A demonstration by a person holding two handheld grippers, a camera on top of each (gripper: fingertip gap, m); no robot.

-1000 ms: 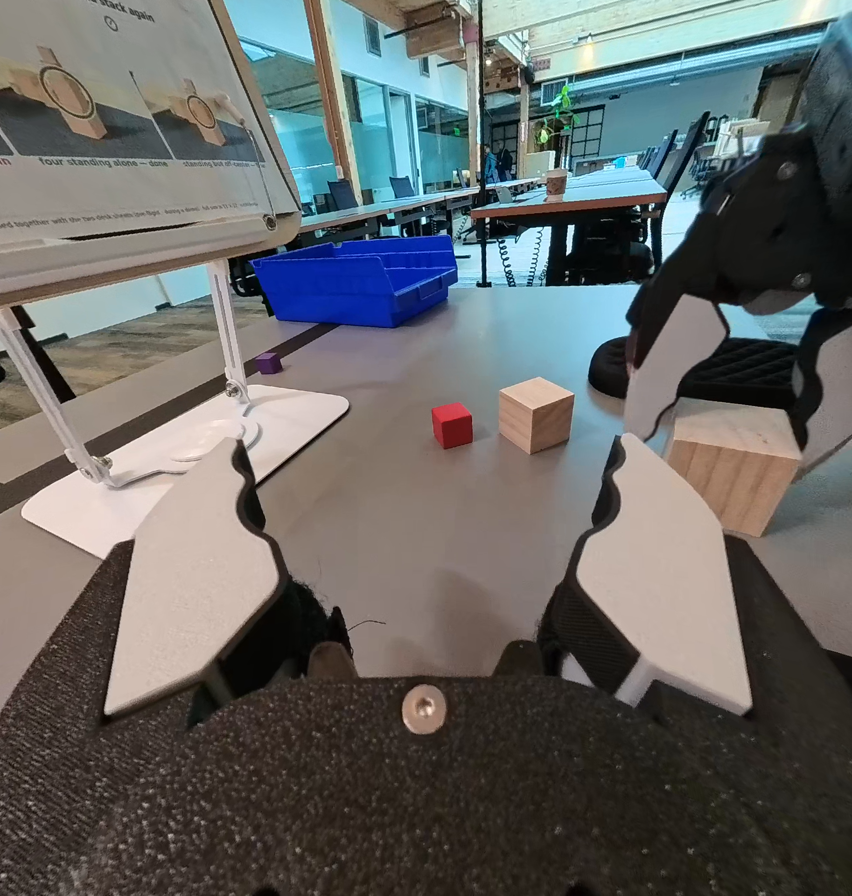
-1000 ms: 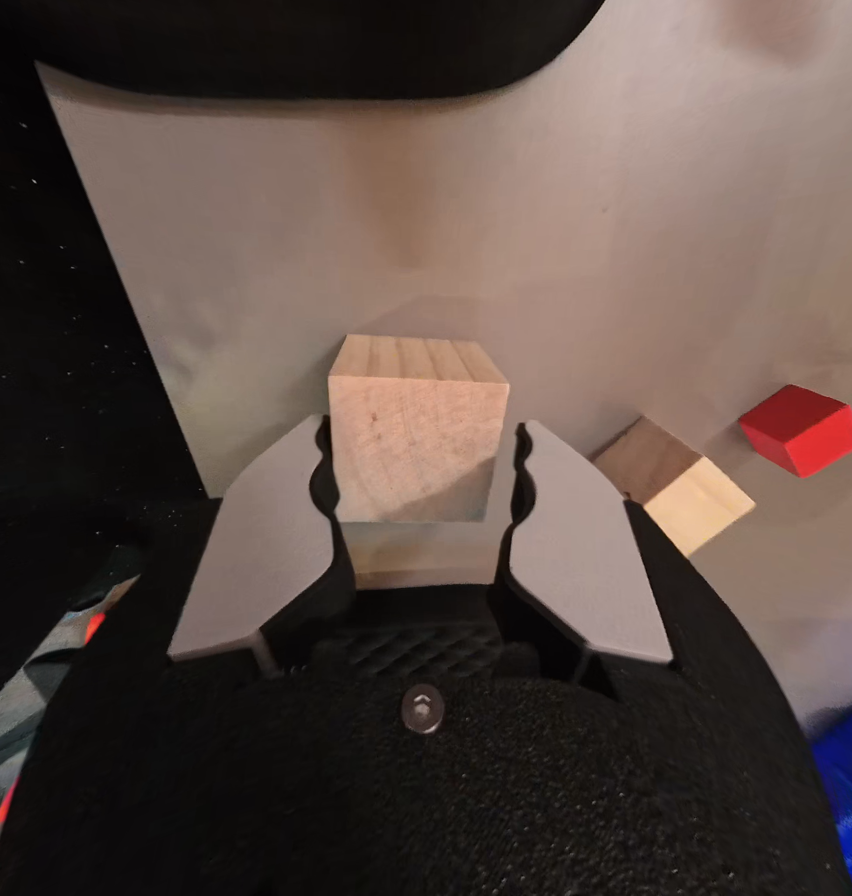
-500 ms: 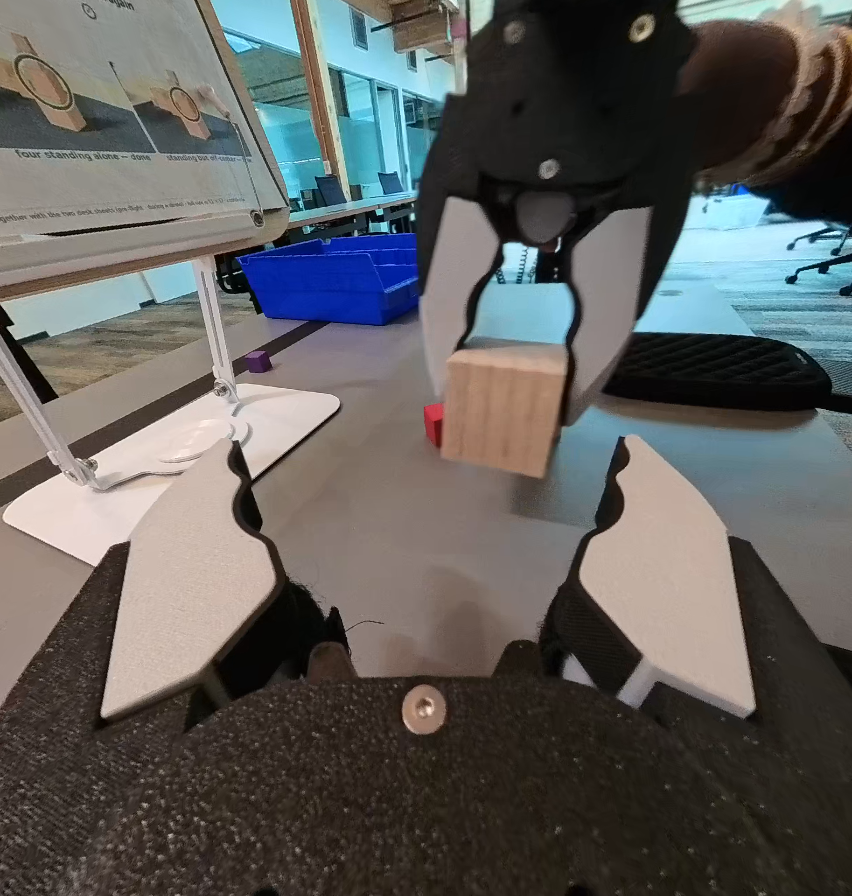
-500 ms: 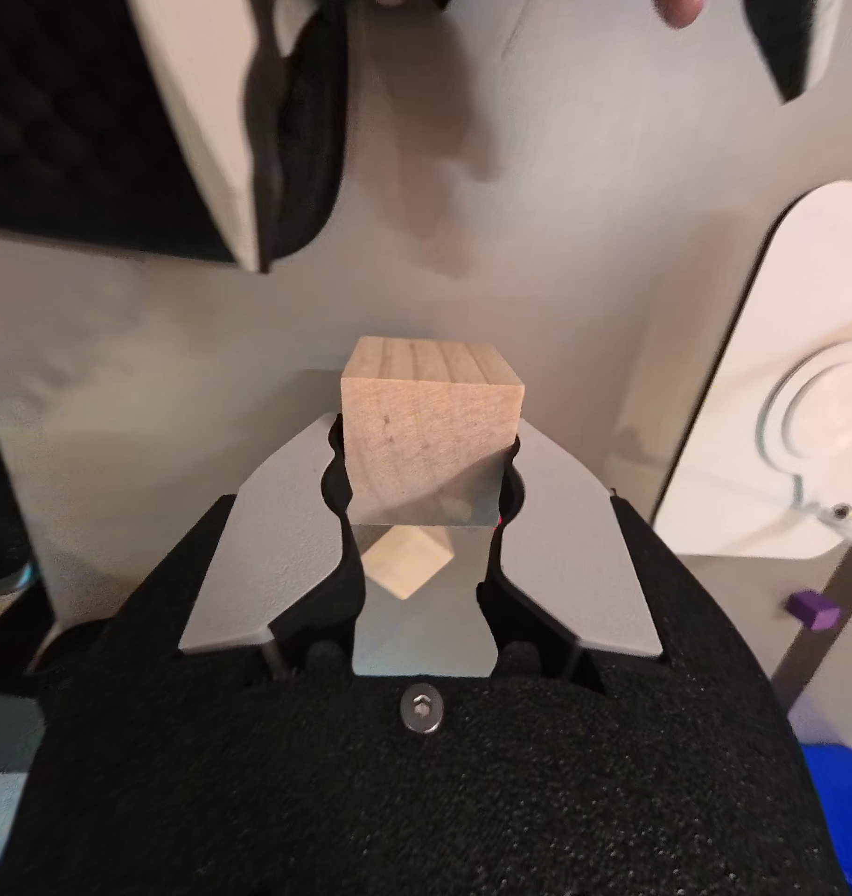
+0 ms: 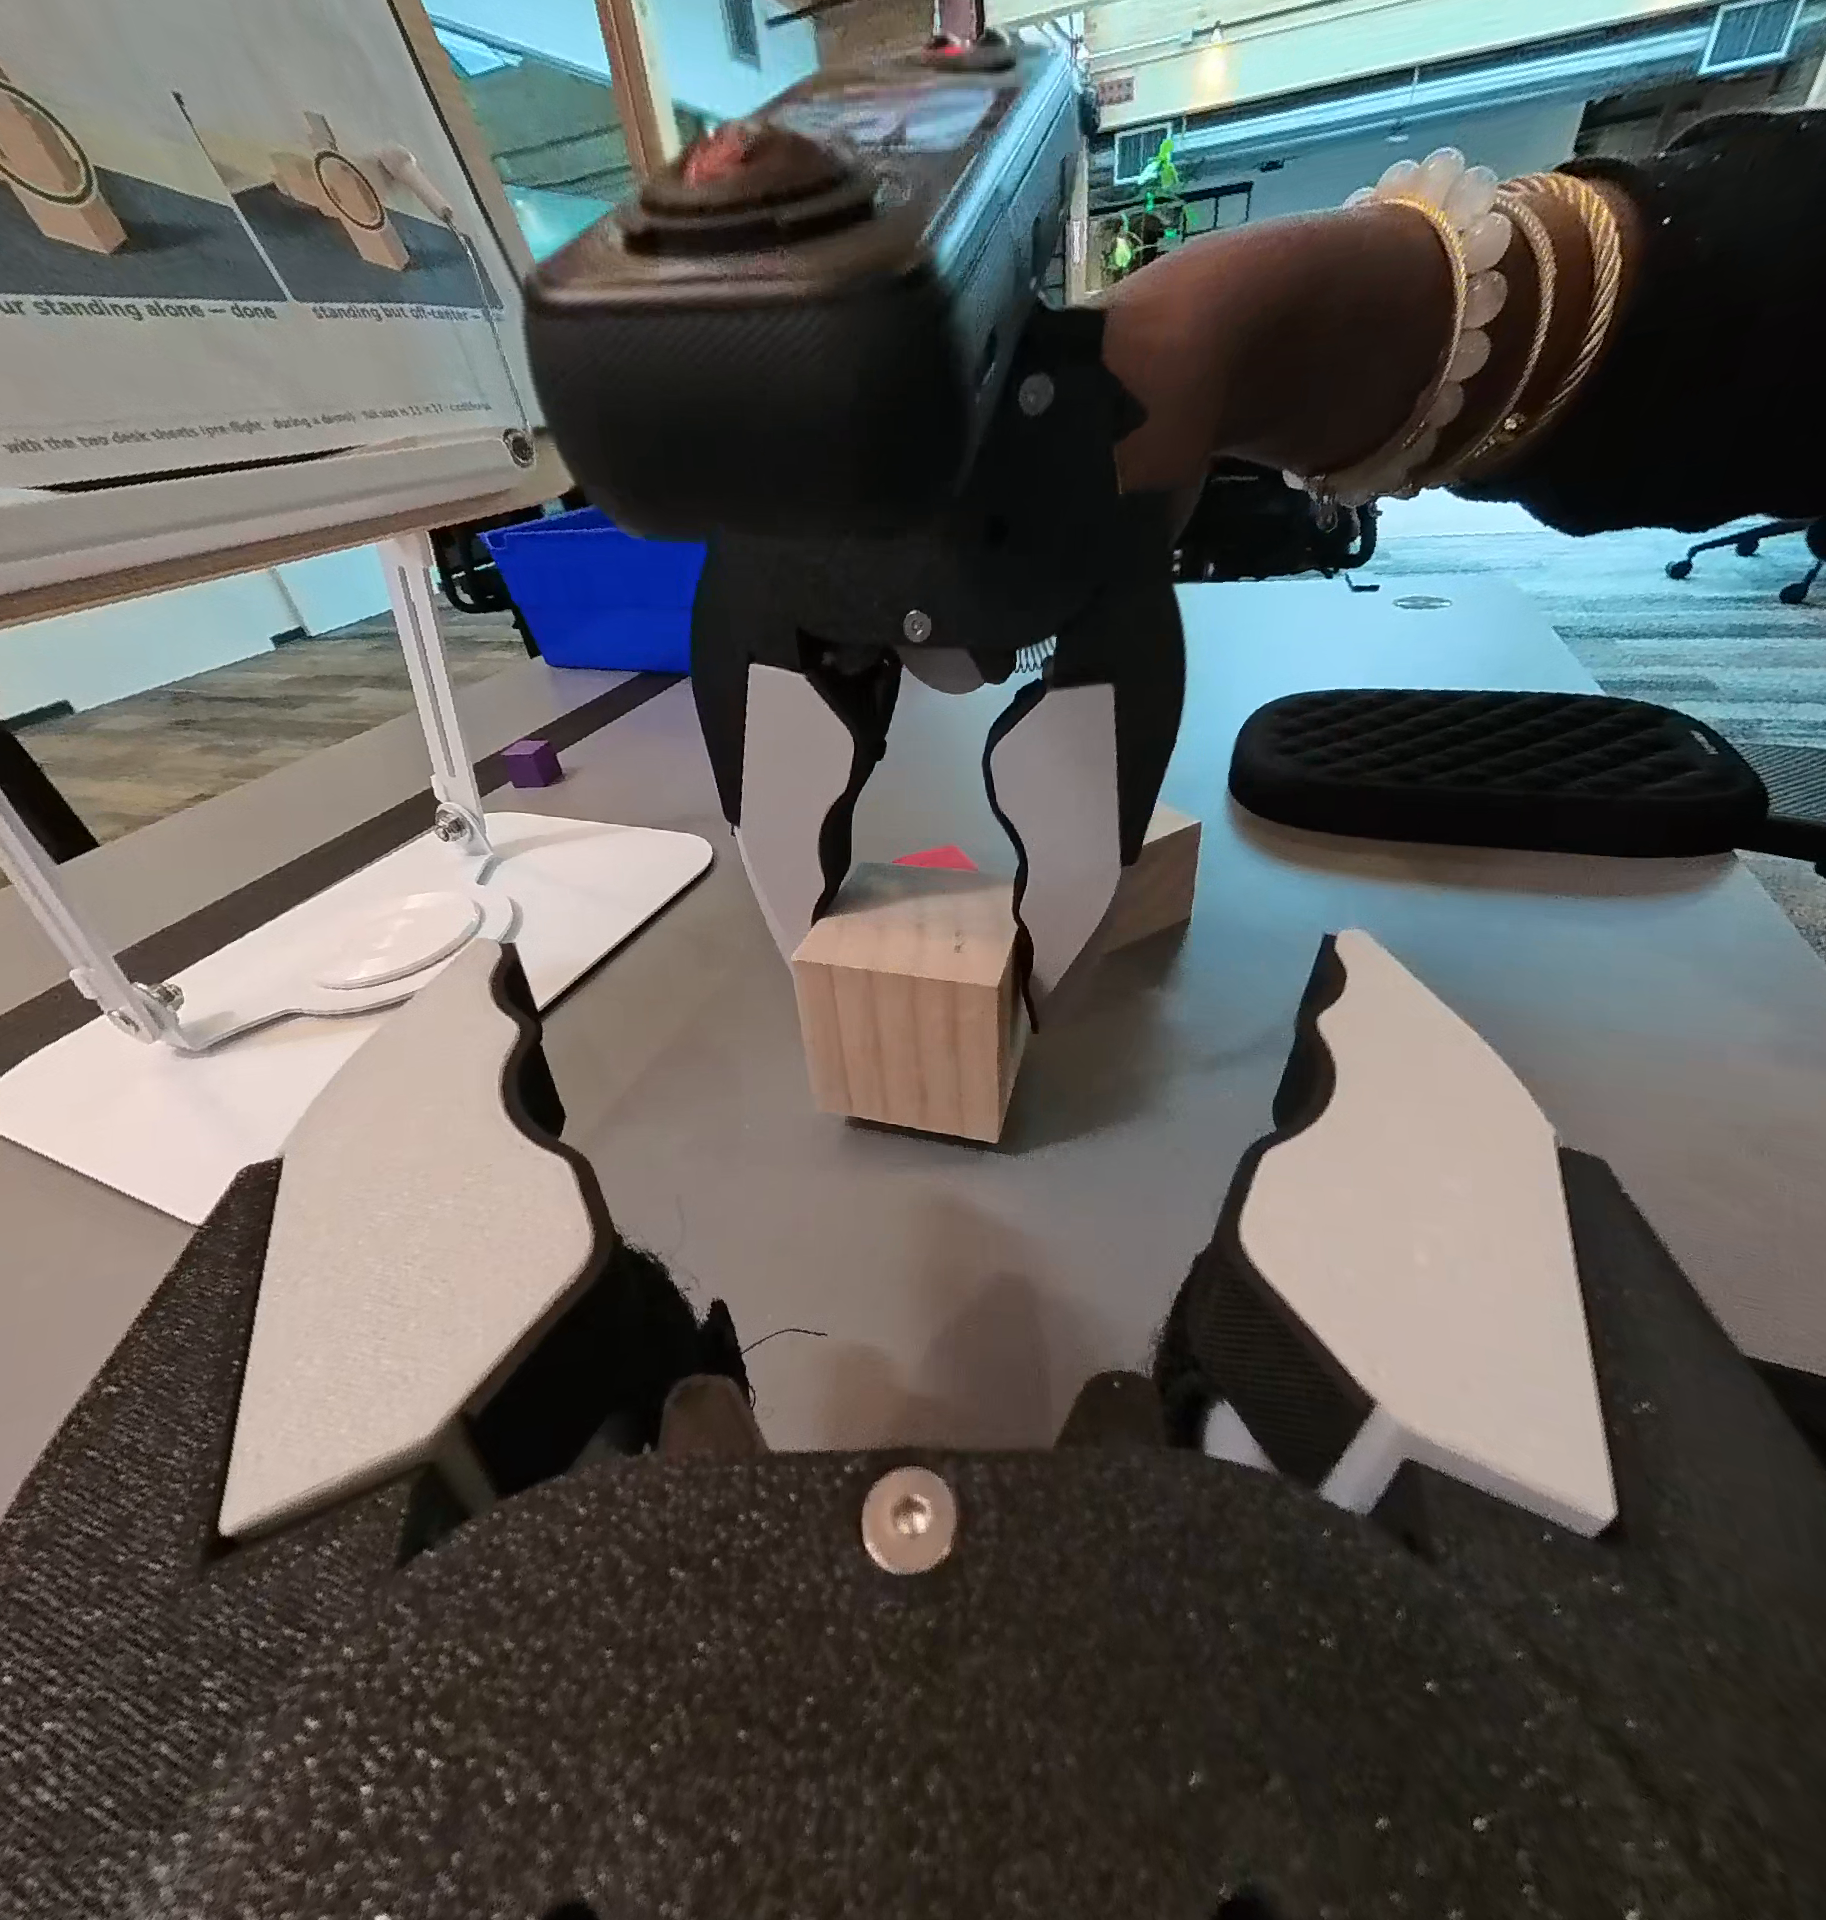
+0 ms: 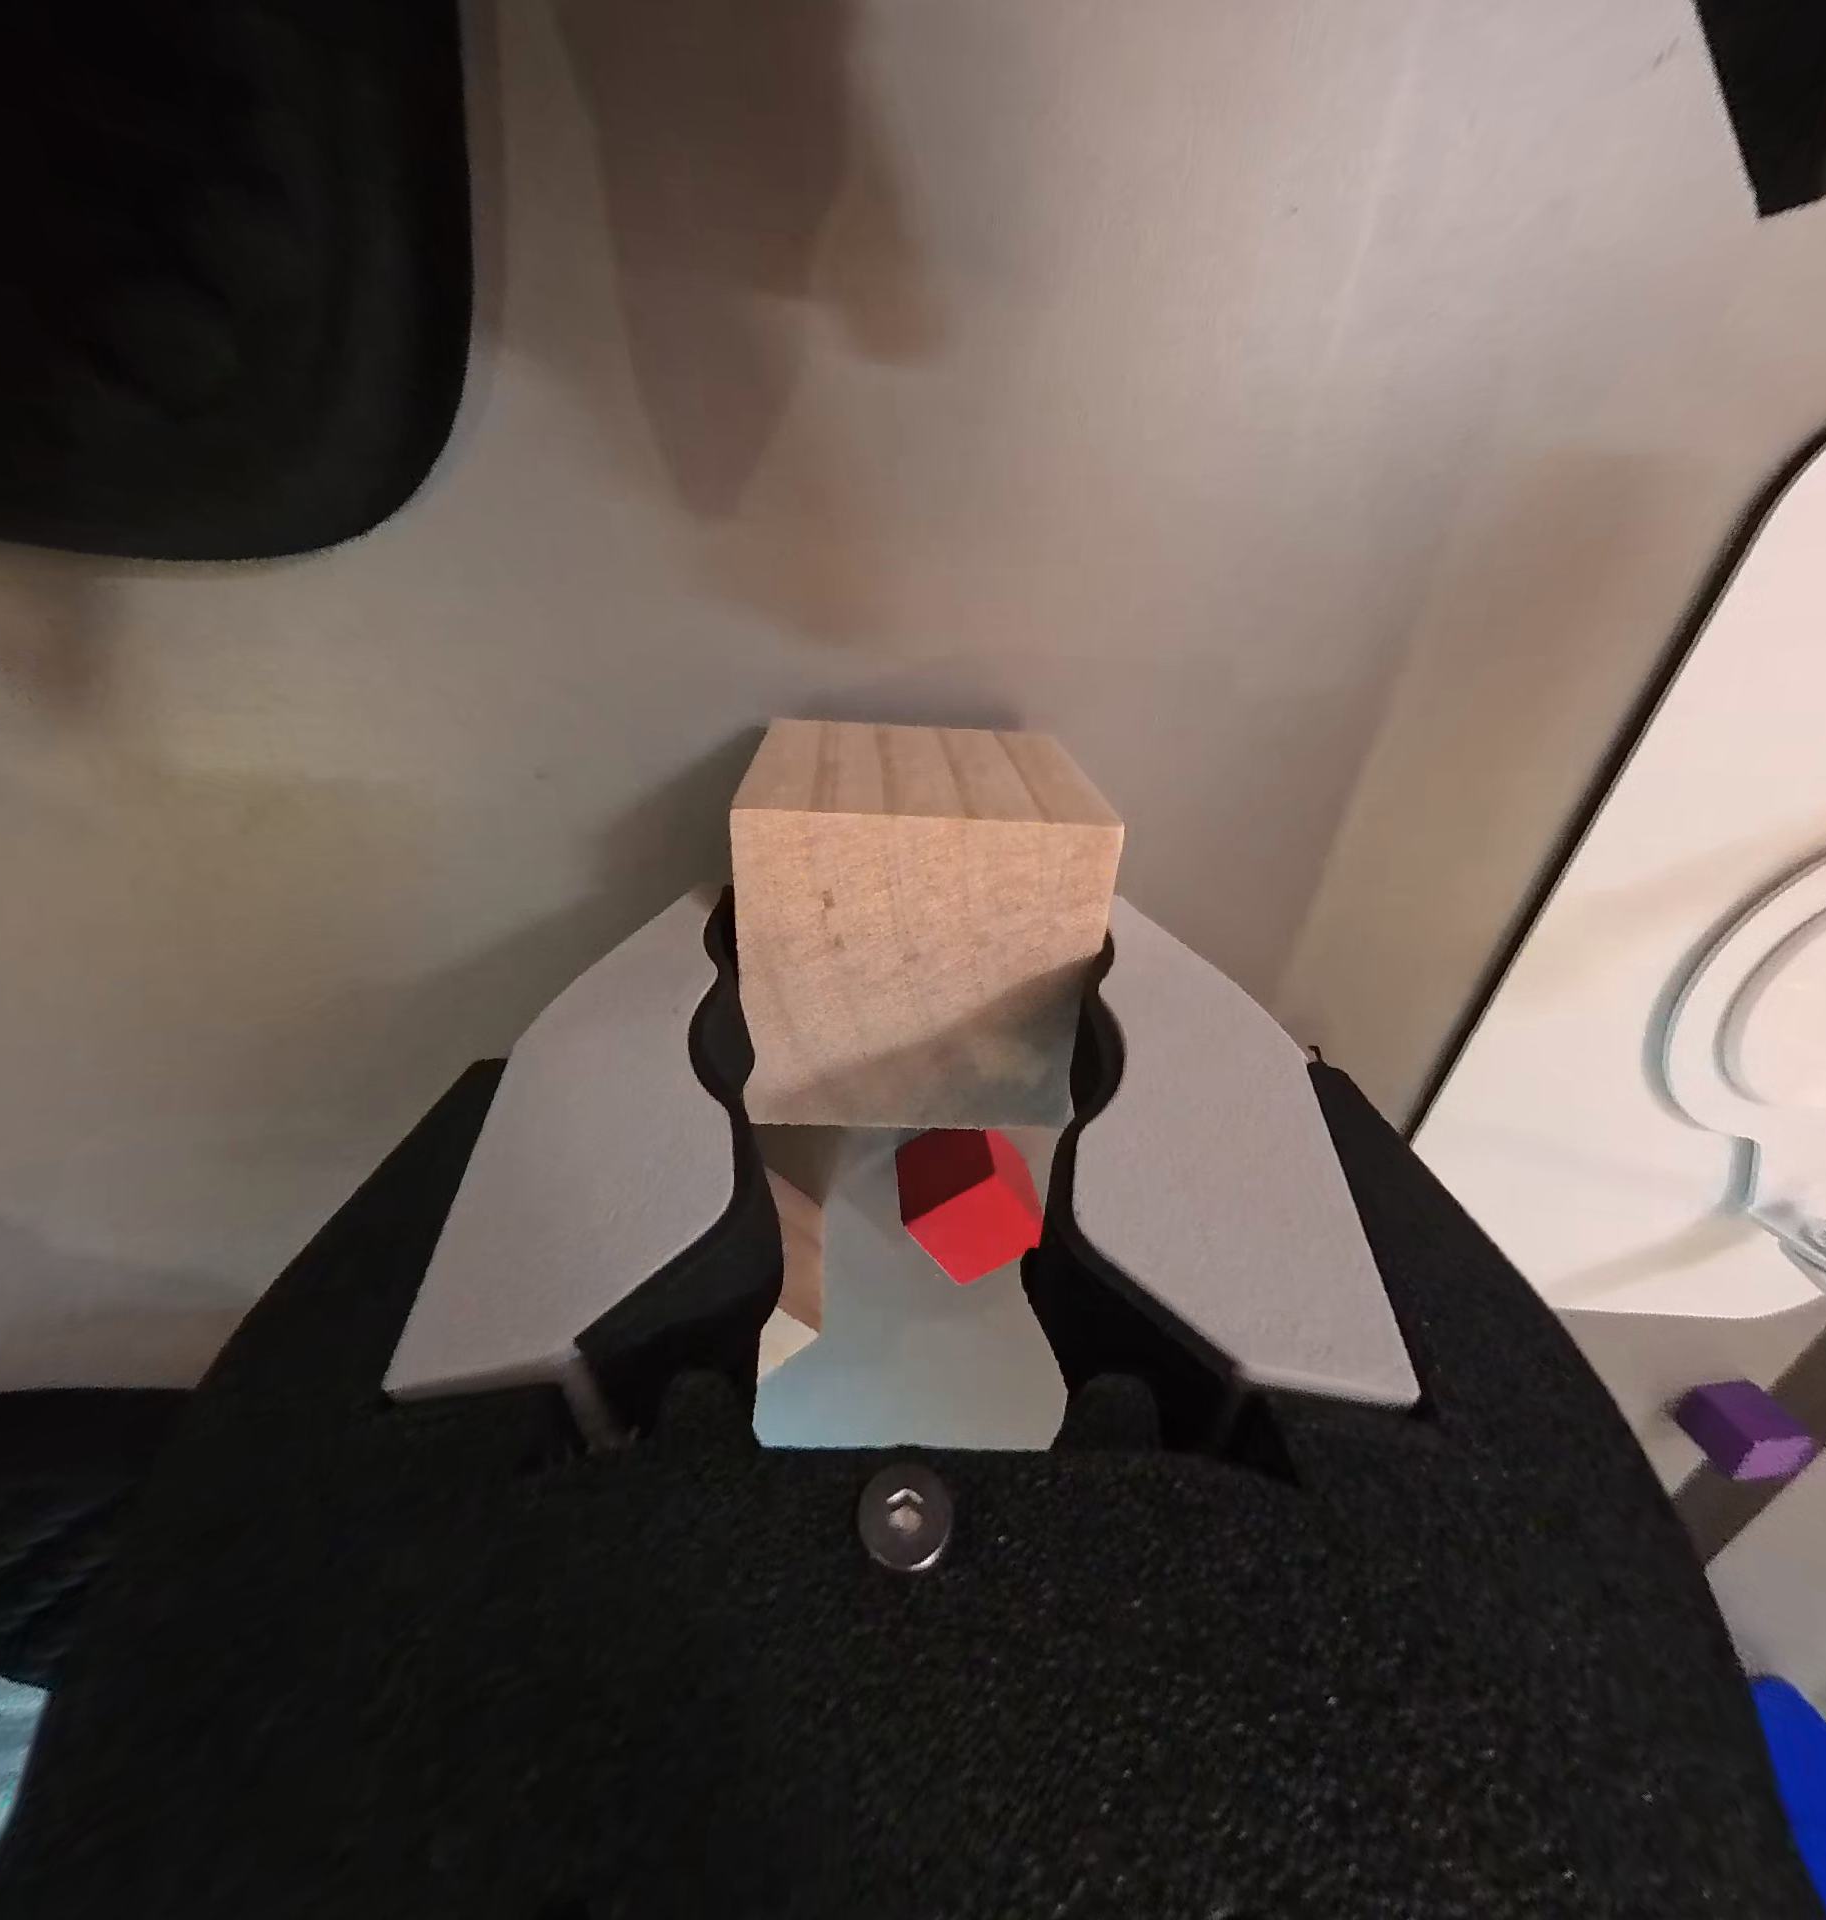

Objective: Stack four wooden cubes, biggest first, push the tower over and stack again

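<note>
Right gripper [image 6: 914, 997] pinches the wooden cube [image 5: 904, 1023] near the red cube [image 6: 966, 1210]; an off-centre grip could tip it.

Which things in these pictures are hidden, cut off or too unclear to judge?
- Second wooden block: left wrist view, mostly behind the right tongs.
- Red cube: only its top shows over the held wooden block.
- Blue bin: partly hidden by the tongs' body.
- Stand's sheet: cut off by the edge.

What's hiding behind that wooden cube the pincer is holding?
Behind the wooden cube held by the right gripper a small red cube peeks out, and a second wooden block sits behind the gripper's finger. Most of both is covered.
</note>
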